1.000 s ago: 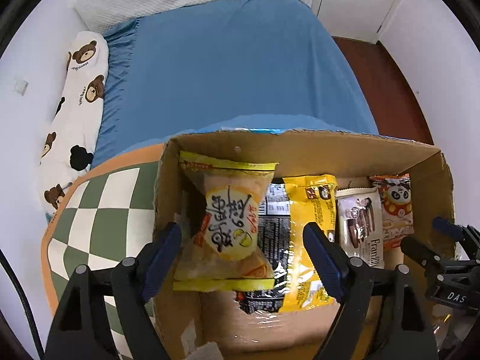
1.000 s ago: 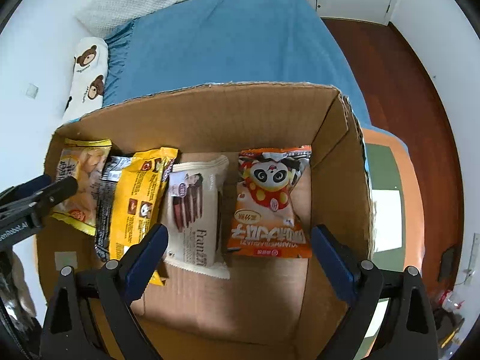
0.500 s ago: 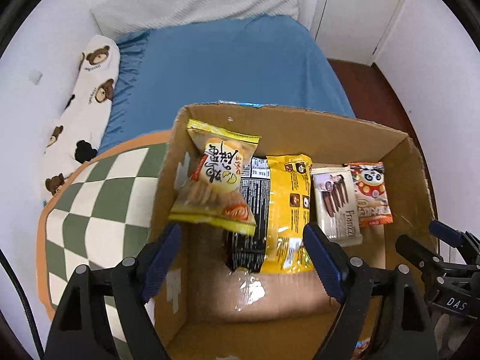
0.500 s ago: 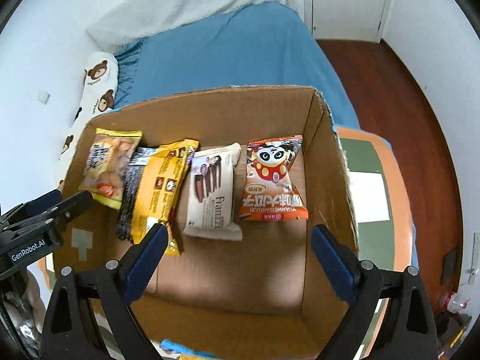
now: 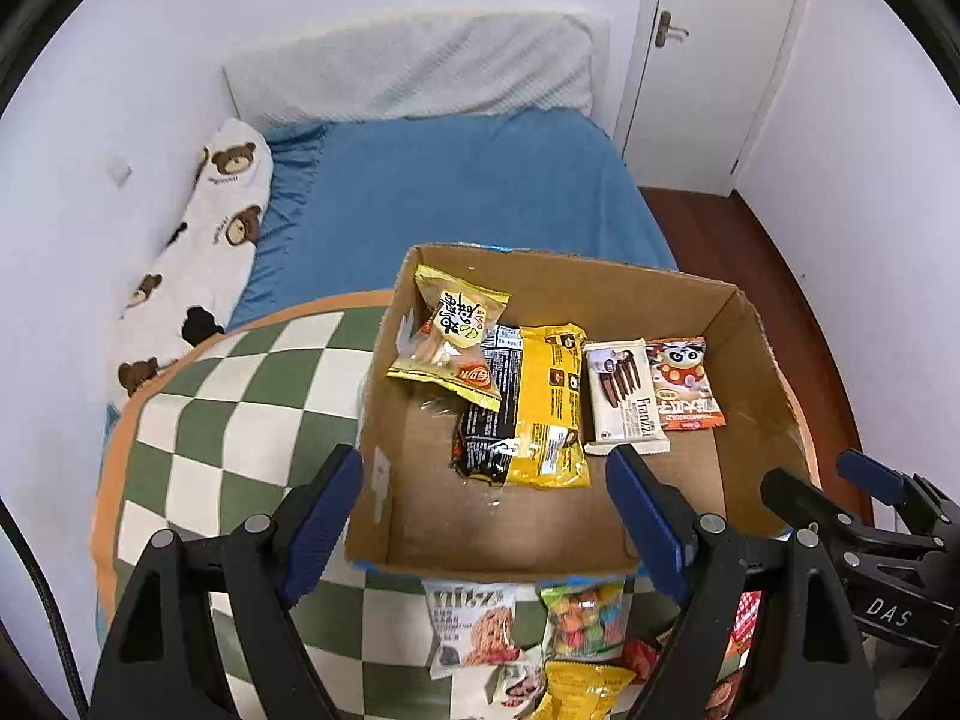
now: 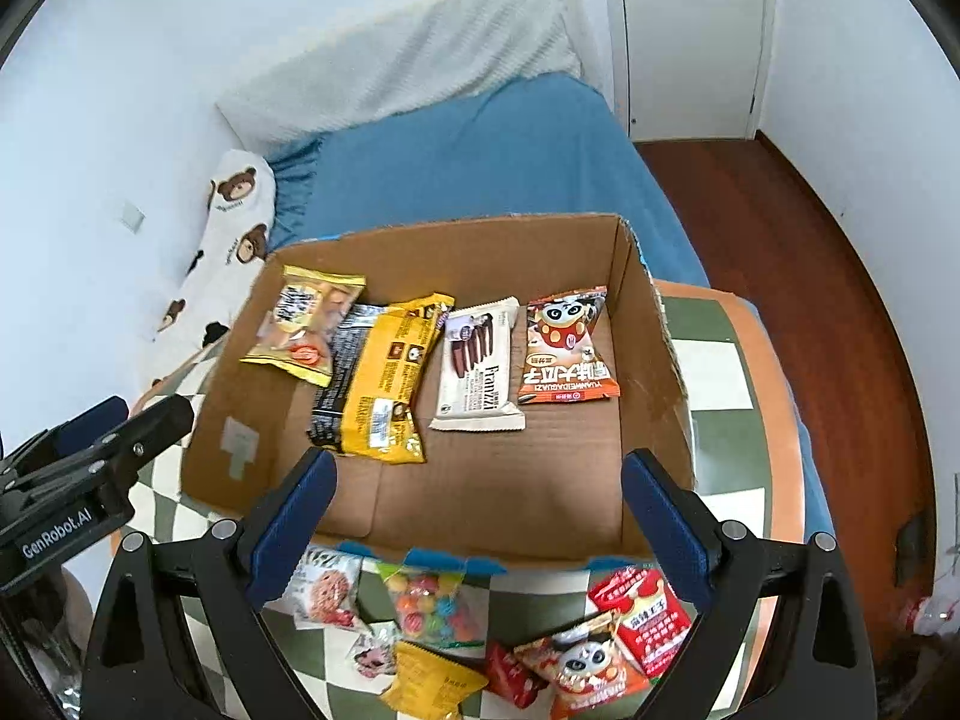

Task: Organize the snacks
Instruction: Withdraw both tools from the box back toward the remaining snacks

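Five packets already lie in a row along the far wall of the cardboard box (image 6: 654,372): a yellow pastry pack (image 6: 303,324) at the left, partly on a black pack (image 6: 339,372), then a long yellow pack (image 6: 390,378), a white wafer pack (image 6: 480,360) and an orange panda pack (image 6: 567,348) at the right, approx. side by side w/ slight overlaps on the left. More snacks wait outside, just in front of the box's near wall on the checked surface (image 6: 720,414): a cookie pack (image 6: 327,591), a clear bag of coloured candies (image 6: 429,600), a red pack (image 6: 645,612), a second panda pack (image 6: 579,666) and a small yellow pack (image 6: 432,684), bunched and touching; what lies under them is hard to tell. The left hand-held gripper (image 5: 483,519) and right hand-held gripper (image 6: 474,519) both hang above the box's near edge, jaws wide w/ nothing between them. The step in hand looks like picking the next loose packet. To do it well, each gripper should prob. drop onto one packet only, e.g. the cookie pack for the left, the red pack for the right, pinching a sealed edge, not the puffy middle, so the film doesn't slip or drag a neighbour along. The front half of the box floor is bare, so a second row, label up, would keep things neat. The near wall is low but still needs clearing on the way in.
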{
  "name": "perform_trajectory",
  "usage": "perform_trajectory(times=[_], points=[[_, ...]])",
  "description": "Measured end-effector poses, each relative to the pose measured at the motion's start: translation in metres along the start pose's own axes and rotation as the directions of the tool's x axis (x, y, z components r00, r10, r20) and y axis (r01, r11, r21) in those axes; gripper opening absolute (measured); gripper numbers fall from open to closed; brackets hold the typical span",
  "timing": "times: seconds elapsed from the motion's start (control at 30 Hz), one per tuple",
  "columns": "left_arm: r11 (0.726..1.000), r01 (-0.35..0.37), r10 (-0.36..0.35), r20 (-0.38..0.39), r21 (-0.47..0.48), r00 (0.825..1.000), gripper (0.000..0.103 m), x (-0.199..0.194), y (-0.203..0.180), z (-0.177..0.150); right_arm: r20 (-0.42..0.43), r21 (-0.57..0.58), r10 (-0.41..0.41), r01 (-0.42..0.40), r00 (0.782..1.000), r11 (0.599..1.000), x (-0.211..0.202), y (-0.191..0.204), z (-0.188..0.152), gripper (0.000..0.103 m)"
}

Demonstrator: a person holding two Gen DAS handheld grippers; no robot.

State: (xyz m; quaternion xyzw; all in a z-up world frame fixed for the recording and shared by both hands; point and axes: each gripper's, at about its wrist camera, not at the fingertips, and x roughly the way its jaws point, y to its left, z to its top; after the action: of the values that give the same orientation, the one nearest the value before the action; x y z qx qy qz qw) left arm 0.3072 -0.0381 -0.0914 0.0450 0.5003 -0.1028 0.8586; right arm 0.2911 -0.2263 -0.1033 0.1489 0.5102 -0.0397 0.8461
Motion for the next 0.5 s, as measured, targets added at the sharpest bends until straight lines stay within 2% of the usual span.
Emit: perform_trajectory(times=[0.17, 0.3, 0.43, 0.5], points=[[1.000, -0.003, 0.003, 0.029, -0.001, 1.000, 0.083, -0.026, -0.003, -0.017, 0.043, 0.009, 0.015, -0.016, 0.999, 1.000, -0.027, 0.002, -0.017, 0.098], [1.000, 0.002, -0.002, 0.024, -0.008, 1.000, 0.083, -0.037, -0.007, -0.032, 0.050, 0.010, 0.037, -0.038, 0.998, 0.999, -0.045, 0.001, -0.036, 0.098], [1.000, 0.001, -0.002, -0.035, -0.028, 0.999, 0.083, -0.032, -0.010, -0.059, 0.009, 0.030, 0.055, -0.055, 0.998, 0.998, -0.048, -0.011, -0.063, 0.098], [0.999, -0.003, -0.001, -0.091, -0.042, 0.996, 0.083, -0.022, -0.012, -0.077, -0.029, 0.043, 0.058, -0.057, 0.998, 0.997, -0.042, -0.019, -0.078, 0.098]])
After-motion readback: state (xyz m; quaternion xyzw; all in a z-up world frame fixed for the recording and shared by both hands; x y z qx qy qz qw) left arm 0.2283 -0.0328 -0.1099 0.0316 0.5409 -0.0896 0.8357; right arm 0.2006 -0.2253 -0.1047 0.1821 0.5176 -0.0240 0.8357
